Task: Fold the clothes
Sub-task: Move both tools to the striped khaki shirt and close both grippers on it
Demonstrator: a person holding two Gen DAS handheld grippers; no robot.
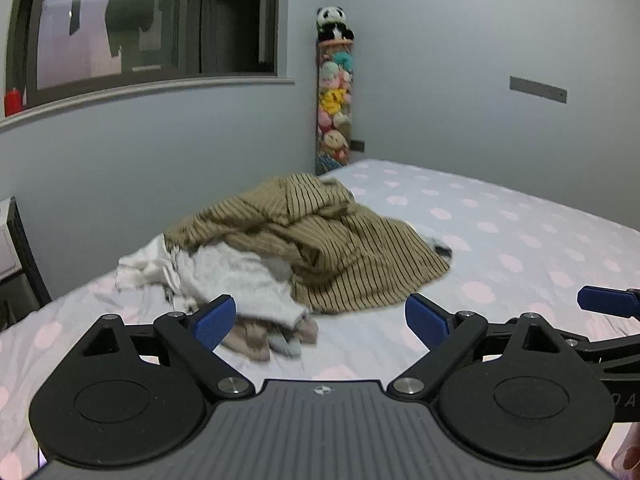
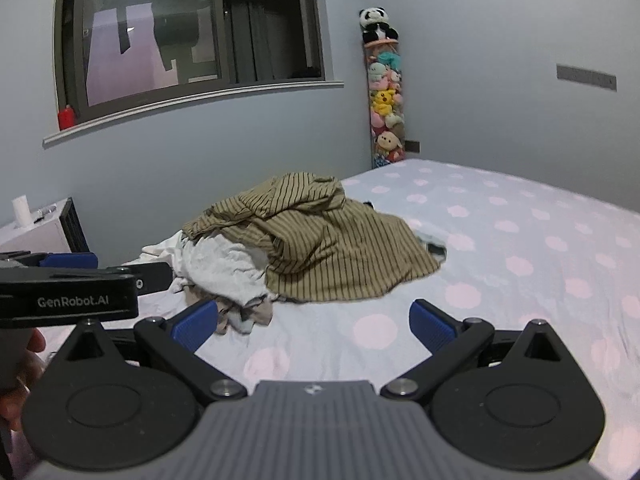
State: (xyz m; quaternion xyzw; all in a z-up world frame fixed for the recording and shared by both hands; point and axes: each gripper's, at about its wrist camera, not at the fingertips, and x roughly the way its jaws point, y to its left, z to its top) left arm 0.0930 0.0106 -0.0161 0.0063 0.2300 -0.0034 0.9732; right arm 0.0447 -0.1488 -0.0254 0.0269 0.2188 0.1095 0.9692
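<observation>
**Unfolded clothes heaped on the bed, both grippers empty**

A pile of clothes (image 1: pixel 288 248) lies on a bed (image 1: pixel 520 240) covered by a pale sheet printed with pink blotches. On top of the pile sits a tan shirt with dark stripes (image 1: pixel 320 240), crumpled and spread toward the right. Beneath and in front of it, on the left side, a white garment (image 1: pixel 224 276) is bunched up, and a few smaller beige and grey pieces (image 1: pixel 276 336) poke out at the near edge of the heap. None of it is folded.

The left gripper (image 1: pixel 320 320) hovers low over the sheet just in front of the pile, its blue-padded fingers (image 1: pixel 214 320) spread wide with nothing between them. The near edge of the heap shows in the gap, but the pads do not touch it.

The right gripper (image 2: pixel 314 322) is held beside the left one, also facing the pile, jaws spread apart and empty. In its view the left gripper crosses the left edge, and part of a hand (image 2: pixel 20 368) shows below it.

Behind the bed stands a grey wall with a dark window (image 2: pixel 192 28). In the corner a tall narrow holder of stuffed toys (image 2: pixel 386 104) rises, with a panda toy (image 2: pixel 376 24) on top. A red object (image 2: pixel 67 117) sits on the window ledge.
</observation>
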